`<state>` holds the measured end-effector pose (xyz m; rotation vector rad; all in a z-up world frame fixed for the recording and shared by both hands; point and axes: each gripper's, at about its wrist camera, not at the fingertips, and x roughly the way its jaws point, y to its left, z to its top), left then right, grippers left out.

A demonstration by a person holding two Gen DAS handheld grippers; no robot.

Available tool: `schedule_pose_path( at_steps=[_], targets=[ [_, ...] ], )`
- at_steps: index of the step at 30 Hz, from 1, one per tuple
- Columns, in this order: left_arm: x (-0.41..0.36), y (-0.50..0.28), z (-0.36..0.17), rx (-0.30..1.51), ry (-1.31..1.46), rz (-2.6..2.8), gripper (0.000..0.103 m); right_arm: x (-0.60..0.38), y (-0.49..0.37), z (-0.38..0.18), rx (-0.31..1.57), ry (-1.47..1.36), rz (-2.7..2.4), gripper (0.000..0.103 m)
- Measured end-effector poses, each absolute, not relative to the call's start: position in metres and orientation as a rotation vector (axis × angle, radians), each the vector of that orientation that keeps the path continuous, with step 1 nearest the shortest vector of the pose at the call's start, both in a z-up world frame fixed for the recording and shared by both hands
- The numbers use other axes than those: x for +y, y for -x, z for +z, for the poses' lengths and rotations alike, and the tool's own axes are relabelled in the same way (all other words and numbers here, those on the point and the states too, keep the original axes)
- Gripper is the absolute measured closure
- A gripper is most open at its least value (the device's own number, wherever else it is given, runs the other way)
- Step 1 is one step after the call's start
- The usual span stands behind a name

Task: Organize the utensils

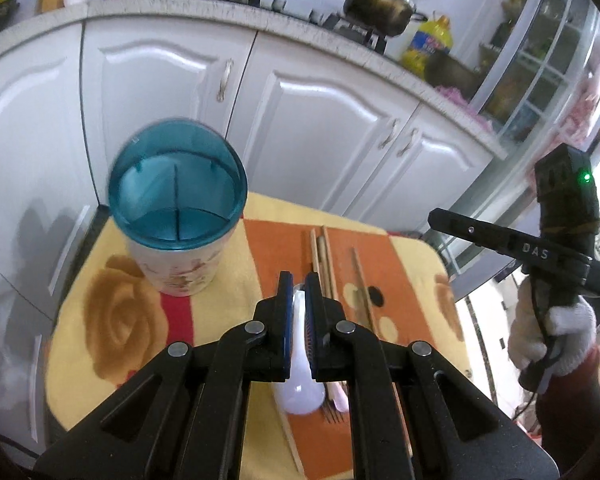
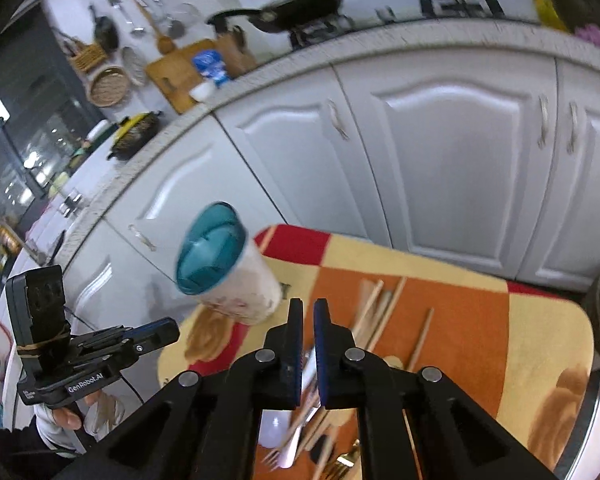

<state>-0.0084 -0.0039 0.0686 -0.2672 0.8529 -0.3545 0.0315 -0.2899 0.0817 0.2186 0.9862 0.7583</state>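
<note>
One table with a flowery cloth (image 1: 112,320), one teal-rimmed utensil cup (image 1: 178,216) at its far left corner, four-ish loose chopsticks (image 1: 324,256) to the cup's right. My left tongs (image 1: 299,286) are clamped on the single white spoon (image 1: 300,392). My right tongs (image 2: 308,314) sit nearly closed on nothing, and the fork pile (image 2: 296,436) below them is too blurry to count.

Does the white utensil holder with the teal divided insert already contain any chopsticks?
No, the white utensil holder with the teal divided insert is empty inside; the wooden chopsticks lie on the cloth.
</note>
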Motion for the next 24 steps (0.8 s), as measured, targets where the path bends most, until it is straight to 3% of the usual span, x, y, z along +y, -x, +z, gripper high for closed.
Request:
schedule_pose_path(
  at_steps=[8, 10, 12, 16, 24],
  targets=[
    [0.009, 0.027, 0.078, 0.83, 0.245, -0.341, 0.099, -0.284, -0.025, 0.082, 0.987, -0.14, 0.717, 0.098],
    [0.005, 0.025, 0.066, 0.857, 0.223, -0.323, 0.099, -0.288, -0.027, 0.067, 1.02, -0.151, 0.692, 0.093],
    [-0.003, 0.017, 0.05, 0.884, 0.211, -0.305, 0.094, -0.295, -0.031, 0.048, 1.071, -0.165, 0.651, 0.08],
    [-0.012, -0.004, 0.012, 0.954, 0.228, -0.28, 0.086, -0.3, -0.044, 0.009, 1.152, -0.141, 0.586, 0.08],
    [-0.032, -0.042, -0.051, 1.053, 0.147, -0.188, 0.085, -0.282, -0.071, -0.042, 1.252, -0.115, 0.55, 0.081]
  ],
)
